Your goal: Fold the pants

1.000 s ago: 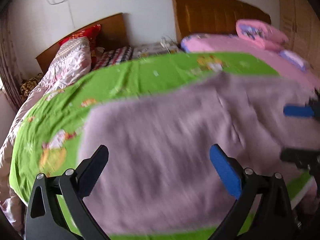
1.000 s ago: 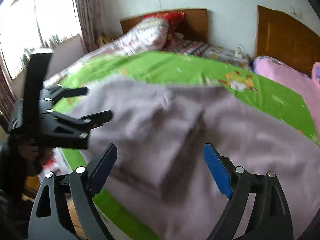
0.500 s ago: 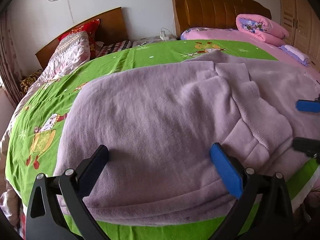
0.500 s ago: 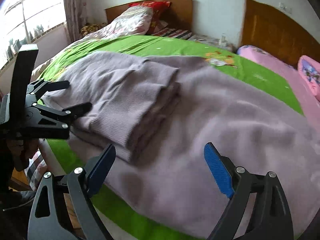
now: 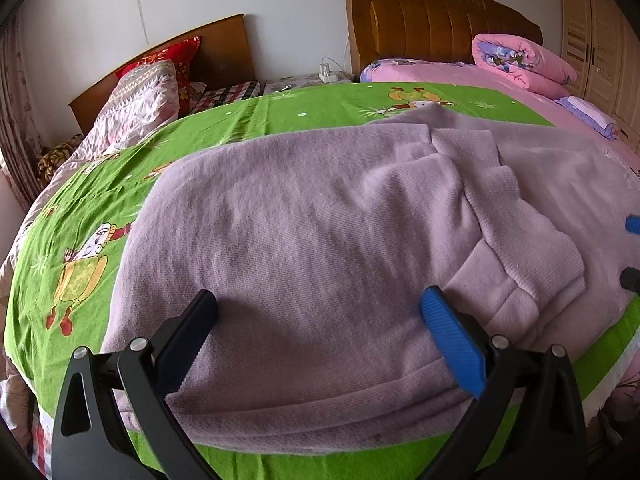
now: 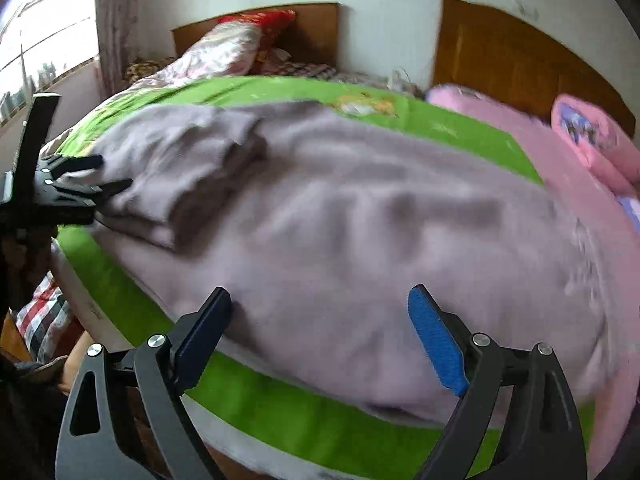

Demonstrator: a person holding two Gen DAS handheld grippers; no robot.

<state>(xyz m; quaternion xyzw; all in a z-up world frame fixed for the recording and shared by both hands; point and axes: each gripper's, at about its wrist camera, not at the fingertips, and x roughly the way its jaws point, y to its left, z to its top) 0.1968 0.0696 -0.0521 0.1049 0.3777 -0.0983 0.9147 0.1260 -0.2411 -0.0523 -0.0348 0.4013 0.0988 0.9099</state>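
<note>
Lilac knit pants [image 5: 320, 208] lie spread across a green cartoon-print sheet [image 5: 80, 220] on the bed. One end is folded back over the rest, a thick ribbed layer [image 5: 520, 240]. My left gripper [image 5: 320, 312] hovers open over the near hem, with nothing between its fingers. The tips of my right gripper [image 5: 631, 251] show at the right edge of the left wrist view. The right wrist view is blurred: my right gripper [image 6: 320, 312] stands open above the long flat part of the pants [image 6: 360, 220], well right of the folded end [image 6: 180, 168], where the left gripper [image 6: 114, 172] sits.
A second bed with a pink cover [image 5: 460, 76] and a rolled pink quilt [image 5: 520, 60] lies behind on the right, beside a wardrobe [image 5: 600, 40]. Pillows [image 5: 140, 96] and wooden headboards [image 5: 420, 20] line the far wall. The bed's near edge [image 6: 120, 320] drops off; a window [image 6: 40, 40] is on the left.
My right gripper has slid right along the pants, away from the folded end, staying open. The left wrist view has gone from blurred to sharp, with the pants lying still and the left gripper hardly moved.
</note>
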